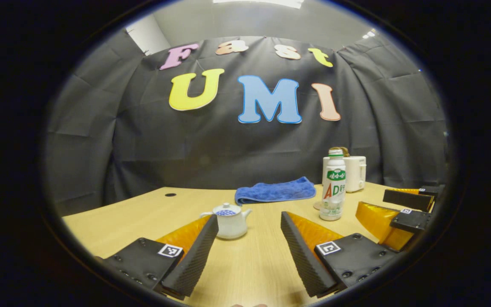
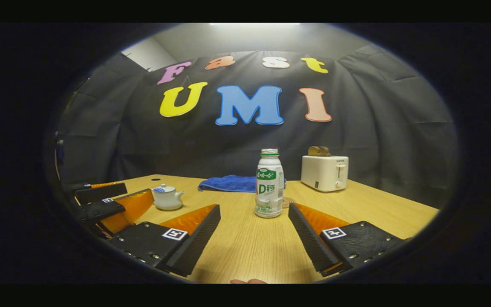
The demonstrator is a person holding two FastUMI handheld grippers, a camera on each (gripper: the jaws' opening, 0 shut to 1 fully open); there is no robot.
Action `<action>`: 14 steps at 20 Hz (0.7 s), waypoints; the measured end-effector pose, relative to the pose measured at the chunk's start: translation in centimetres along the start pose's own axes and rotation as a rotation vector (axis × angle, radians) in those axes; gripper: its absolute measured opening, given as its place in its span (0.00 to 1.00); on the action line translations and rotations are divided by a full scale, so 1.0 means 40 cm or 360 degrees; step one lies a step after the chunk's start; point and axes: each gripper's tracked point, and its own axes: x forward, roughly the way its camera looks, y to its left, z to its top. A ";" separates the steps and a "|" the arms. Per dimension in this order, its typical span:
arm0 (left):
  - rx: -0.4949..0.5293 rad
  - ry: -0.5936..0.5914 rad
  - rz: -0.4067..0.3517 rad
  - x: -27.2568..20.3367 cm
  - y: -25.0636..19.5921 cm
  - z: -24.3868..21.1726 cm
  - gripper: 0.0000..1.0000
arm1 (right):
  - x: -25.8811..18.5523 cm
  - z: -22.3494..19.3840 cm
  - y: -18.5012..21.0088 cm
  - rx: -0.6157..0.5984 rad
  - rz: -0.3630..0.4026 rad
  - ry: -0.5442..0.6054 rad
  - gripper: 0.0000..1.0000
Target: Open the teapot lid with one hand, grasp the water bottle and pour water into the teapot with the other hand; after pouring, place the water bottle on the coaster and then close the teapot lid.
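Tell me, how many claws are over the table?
2. The left claw hovers open facing the teapot; the right claw hovers open facing the bottle.

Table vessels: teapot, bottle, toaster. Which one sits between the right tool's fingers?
The water bottle, the tall white one, stands upright ahead of the open right tool. The teapot lies left, the toaster farther right.

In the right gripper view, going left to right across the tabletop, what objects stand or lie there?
Other tool at the left edge → teapot → blue towel → water bottle → toaster. A coaster peeks out right behind the bottle, so I leave it unplaced.
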 end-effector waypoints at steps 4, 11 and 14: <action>-0.0004 0.0022 -0.0030 0.055 0.018 0.002 1.00 | 0.025 -0.006 0.009 -0.0024 0.0025 0.0056 0.99; -0.0063 -0.0017 -0.0017 0.242 0.100 0.079 1.00 | 0.037 0.051 0.020 -0.0020 0.0074 -0.0014 0.99; -0.0075 0.0065 0.0007 0.323 0.127 0.045 1.00 | 0.032 0.054 -0.002 -0.0009 0.0053 -0.0013 0.99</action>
